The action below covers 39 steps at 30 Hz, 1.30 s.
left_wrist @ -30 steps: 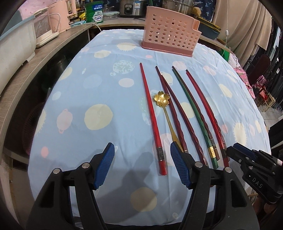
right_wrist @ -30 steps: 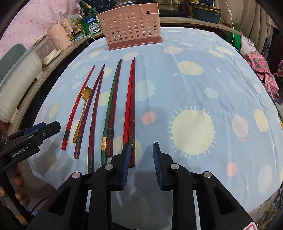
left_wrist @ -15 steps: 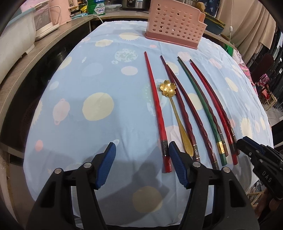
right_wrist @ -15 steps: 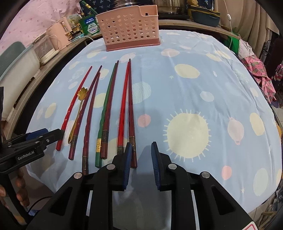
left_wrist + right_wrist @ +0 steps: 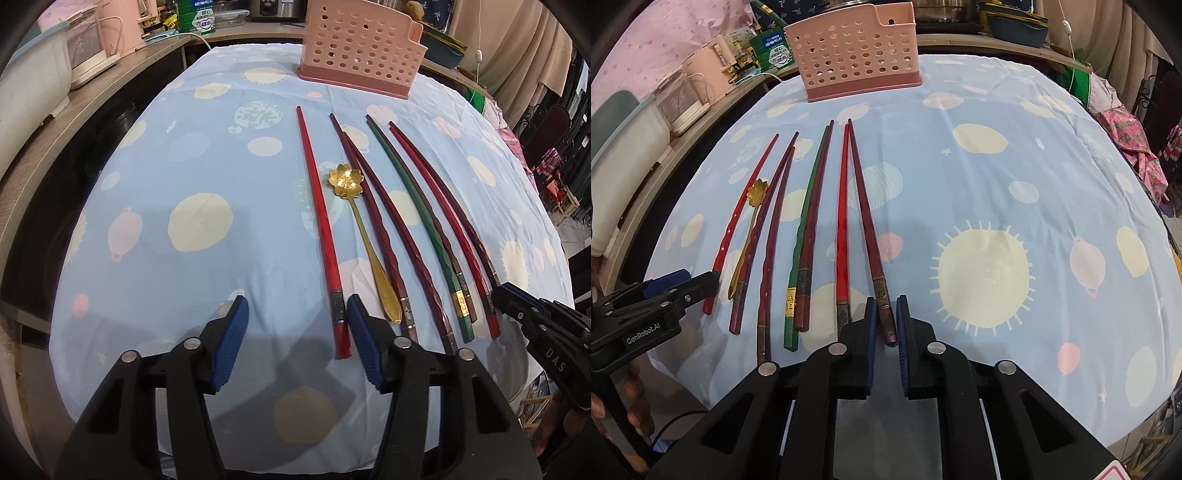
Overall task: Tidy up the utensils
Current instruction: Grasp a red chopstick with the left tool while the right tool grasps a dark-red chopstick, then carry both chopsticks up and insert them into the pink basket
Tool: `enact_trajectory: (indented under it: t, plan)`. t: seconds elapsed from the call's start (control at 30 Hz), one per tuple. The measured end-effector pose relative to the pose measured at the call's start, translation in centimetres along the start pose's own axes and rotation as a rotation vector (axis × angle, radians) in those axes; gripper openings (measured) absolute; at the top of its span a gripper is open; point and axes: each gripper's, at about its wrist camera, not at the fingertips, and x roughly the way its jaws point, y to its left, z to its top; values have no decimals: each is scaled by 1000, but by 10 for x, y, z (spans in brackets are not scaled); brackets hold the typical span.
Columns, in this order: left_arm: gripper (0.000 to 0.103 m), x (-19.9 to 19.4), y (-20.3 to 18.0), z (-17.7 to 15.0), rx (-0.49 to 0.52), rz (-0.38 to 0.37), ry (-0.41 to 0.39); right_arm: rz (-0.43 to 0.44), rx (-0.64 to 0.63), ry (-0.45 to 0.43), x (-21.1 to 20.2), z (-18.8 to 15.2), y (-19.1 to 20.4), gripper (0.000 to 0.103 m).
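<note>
Gripping: the right hand-held gripper (image 5: 885, 319) has its blue pads closed down to a narrow gap on the near end of the rightmost dark red chopstick (image 5: 868, 229), which sits pinched between them.
Chopstick axis: it runs near to far, thick end at the pads, thin tip aimed toward the pink holder (image 5: 855, 51) at the far edge of the bench (image 5: 1052, 155).
Its neighbour: a bright red chopstick (image 5: 842, 221) lies just left of it, the two close at their far tips and splayed apart near the pads; it is outside the grip.
Left hand-held gripper (image 5: 297, 332): about half open and closing, with nothing pressed between its pads; the near end of the leftmost red chopstick (image 5: 319, 229) lies inside the gap, close against the right pad.
Other utensils: a gold flower spoon (image 5: 360, 229), two dark red chopsticks and a green one (image 5: 421, 221) lie in a parallel row between the two grippers, all pointing at the holder.
Nearer hand: the right one for the right end of the row, the left one for the left end.
Next move, as I judge it: lifting the pinched chopstick and carrying it far, up to the holder's open top.
</note>
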Motion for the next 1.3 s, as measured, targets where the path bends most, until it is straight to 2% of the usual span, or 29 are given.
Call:
enact_trajectory:
  t: [0.1, 0.17, 0.2, 0.23, 0.27, 0.43, 0.7, 1.0, 1.3]
  plan:
    - [36, -1, 1, 0, 0, -6, -2, -5, -6, -2, 0, -1, 1, 9]
    - [21, -1, 2, -1, -3, -22, -1, -4, -6, -5, -1, -1, 2, 8]
    - [18, -1, 3, -1, -6, -30, 1, -4, -4, -6, -2, -2, 1, 8]
    - [10, -1, 4, -1, -10, -43, 4, -3, -2, -8, -3, -2, 1, 8]
    - [8, -1, 4, -1, -15, -54, 6, -2, 0, -12, -4, -2, 1, 8]
    - [7, -8, 6, -1, -23, -66, -1, -5, -1, -52, -16, 0, 0, 7]
    - [7, -45, 9, 16, -45, -75, -82, 12, 22, -142, -50, 16, -5, 7]
    - [7, -94, 15, 60, -60, -82, -220, 42, 73, -268, -95, 54, -16, 7]
    - [7, -123, 20, 116, -68, -67, -350, 51, 84, -401, -125, 107, -23, 7]
